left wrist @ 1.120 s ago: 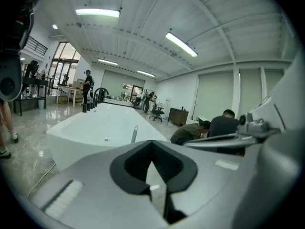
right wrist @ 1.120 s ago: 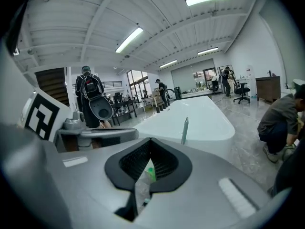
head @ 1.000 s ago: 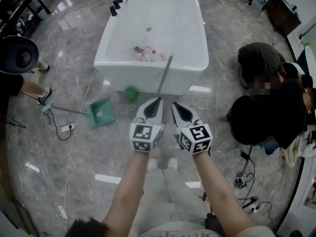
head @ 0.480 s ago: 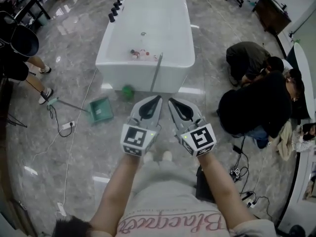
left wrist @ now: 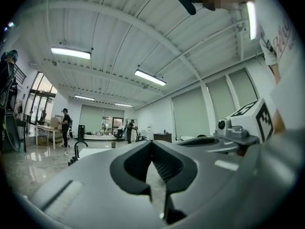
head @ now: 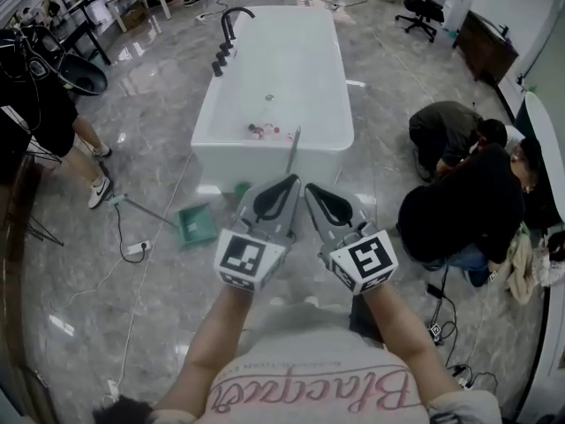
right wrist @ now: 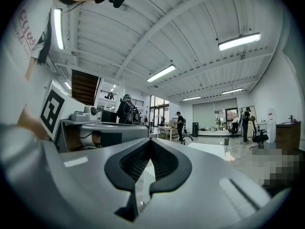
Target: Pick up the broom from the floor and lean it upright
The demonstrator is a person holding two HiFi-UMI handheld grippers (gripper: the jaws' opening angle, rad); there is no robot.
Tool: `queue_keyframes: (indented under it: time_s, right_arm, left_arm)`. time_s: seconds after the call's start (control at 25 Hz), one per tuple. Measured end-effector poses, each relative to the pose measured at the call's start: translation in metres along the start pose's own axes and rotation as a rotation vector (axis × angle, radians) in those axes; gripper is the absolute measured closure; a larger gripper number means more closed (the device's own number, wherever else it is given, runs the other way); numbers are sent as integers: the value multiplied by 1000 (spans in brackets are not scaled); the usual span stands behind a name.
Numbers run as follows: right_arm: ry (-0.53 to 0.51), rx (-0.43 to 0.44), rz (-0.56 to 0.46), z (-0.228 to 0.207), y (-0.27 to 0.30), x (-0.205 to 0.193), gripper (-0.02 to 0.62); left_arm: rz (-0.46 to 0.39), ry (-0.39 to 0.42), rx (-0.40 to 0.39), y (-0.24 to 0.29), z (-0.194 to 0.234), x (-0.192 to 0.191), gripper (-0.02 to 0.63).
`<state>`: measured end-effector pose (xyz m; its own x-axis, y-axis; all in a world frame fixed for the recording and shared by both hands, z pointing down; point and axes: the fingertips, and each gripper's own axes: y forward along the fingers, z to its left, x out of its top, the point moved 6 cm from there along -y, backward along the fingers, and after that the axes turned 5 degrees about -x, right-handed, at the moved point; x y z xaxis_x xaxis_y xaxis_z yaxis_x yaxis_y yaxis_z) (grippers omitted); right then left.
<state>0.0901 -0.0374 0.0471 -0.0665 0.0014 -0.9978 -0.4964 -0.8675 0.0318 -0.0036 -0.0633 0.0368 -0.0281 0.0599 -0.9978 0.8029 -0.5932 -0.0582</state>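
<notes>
The broom (head: 292, 152) stands tilted against the near wall of the white bathtub (head: 331, 144); its grey handle reaches the rim. A green lump (head: 241, 187), maybe its head, sits on the floor by the tub's foot. My left gripper (head: 294, 180) and right gripper (head: 310, 187) are held side by side in front of me, pointing at the tub, short of the broom and not touching it. Both are shut with nothing between the jaws, as the left gripper (left wrist: 152, 143) and right gripper (right wrist: 151, 142) views show. Neither gripper view shows the broom.
A green dustpan (head: 196, 224) with a long handle lies on the floor to the left, near a power strip (head: 139, 248) and cables. Two people (head: 463, 203) crouch at the right. Another person (head: 55, 117) stands at the far left. Small items (head: 265, 131) lie in the tub.
Both grippers have risen together, still shut and empty, and the view has lifted with them. The broom keeps its lean against the tub.
</notes>
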Motion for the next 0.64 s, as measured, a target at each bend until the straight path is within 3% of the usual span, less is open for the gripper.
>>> queue_keyframes:
  time_s: [0.28,0.64]
  right_arm:
    - [-13,-39,-50,0,2,23,595]
    - [16,-63,-38,-5,-8,21,595]
  left_arm:
    - [-22,-1,-9,-9,3,11,606]
    - [44,-27,-11,0,-2,10,606]
